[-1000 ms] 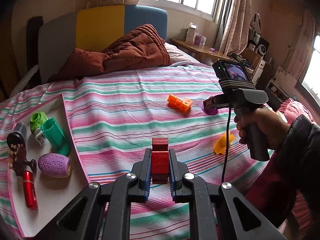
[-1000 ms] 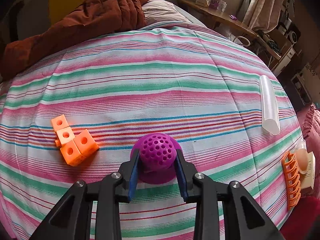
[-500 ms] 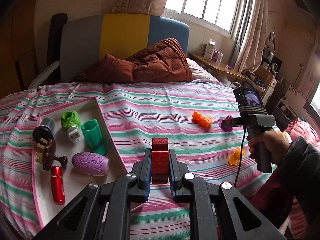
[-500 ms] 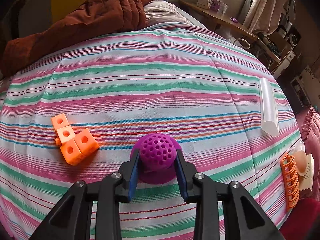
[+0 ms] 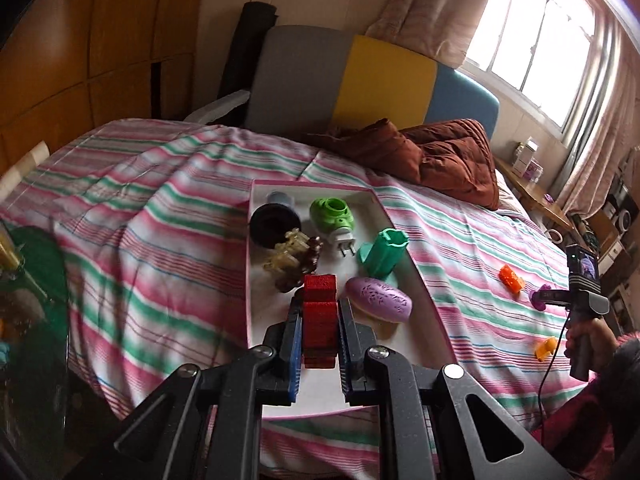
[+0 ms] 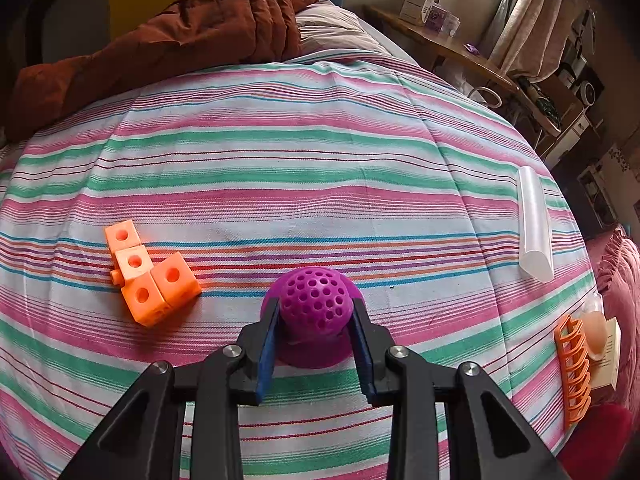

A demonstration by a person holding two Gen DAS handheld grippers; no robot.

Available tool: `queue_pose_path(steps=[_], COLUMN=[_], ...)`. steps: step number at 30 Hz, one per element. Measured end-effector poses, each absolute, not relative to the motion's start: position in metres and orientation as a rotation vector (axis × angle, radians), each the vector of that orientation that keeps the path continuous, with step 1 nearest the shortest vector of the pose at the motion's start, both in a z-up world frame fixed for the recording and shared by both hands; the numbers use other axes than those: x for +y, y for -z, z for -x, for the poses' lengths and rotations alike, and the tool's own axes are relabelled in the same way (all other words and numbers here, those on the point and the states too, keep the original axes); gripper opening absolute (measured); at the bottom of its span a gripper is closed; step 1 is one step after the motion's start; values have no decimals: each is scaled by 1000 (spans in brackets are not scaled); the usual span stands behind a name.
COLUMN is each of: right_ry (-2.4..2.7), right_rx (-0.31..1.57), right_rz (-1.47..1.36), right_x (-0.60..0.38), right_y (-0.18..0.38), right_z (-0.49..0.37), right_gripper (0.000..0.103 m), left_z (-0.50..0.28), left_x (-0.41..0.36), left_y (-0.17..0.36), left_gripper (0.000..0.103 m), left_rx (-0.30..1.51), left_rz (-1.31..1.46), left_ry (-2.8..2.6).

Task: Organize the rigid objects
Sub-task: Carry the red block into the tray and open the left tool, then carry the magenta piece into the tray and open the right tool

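Note:
My left gripper [image 5: 319, 330] is shut on a red block [image 5: 319, 312] and holds it above the near part of a white tray [image 5: 256, 312]. The tray holds a purple oval case [image 5: 378, 299], a teal holder [image 5: 382, 254], a green plug-in device [image 5: 334, 216], a dark round piece [image 5: 274, 226] and a brown figurine [image 5: 294, 258]. My right gripper [image 6: 314, 324] is shut on a purple perforated ball-shaped piece [image 6: 316, 304] resting on the striped bedspread [image 6: 320, 160]; it also shows far right in the left wrist view [image 5: 538, 298]. Orange linked cubes [image 6: 150, 272] lie just left of it.
A clear tube [image 6: 534, 224] lies at the right. An orange clip [image 6: 574, 372] and a small box lie at the bed's right edge. A brown quilt [image 6: 180, 28] lies at the head. A small yellow-orange piece [image 5: 545, 347] lies by the right hand. A green object [image 5: 32, 264] sits at the far left.
My left gripper has swung left with the red block, from over the bedspread to over the tray. The right gripper has stayed still on the purple piece.

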State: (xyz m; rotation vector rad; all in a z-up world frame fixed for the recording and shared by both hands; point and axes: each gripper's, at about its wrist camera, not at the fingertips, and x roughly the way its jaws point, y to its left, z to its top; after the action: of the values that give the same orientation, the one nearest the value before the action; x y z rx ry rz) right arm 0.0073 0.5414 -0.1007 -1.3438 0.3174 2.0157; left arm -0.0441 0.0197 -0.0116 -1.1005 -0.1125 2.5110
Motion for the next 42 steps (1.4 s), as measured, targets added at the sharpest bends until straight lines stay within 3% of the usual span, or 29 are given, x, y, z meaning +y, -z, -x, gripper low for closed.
queue_pose_path(steps=[20, 42], right_ry=[-2012, -2012], right_rx=[288, 296], right_rz=[1347, 1348], right_x=[536, 536], right_y=[99, 100], right_z=[-6, -5], right_gripper=[33, 33], left_z=[68, 67], left_x=[77, 55], left_y=[60, 69], left_gripper=[15, 18], left_rx=[18, 115], left_rz=[1222, 1251], left_ry=[-2342, -2478])
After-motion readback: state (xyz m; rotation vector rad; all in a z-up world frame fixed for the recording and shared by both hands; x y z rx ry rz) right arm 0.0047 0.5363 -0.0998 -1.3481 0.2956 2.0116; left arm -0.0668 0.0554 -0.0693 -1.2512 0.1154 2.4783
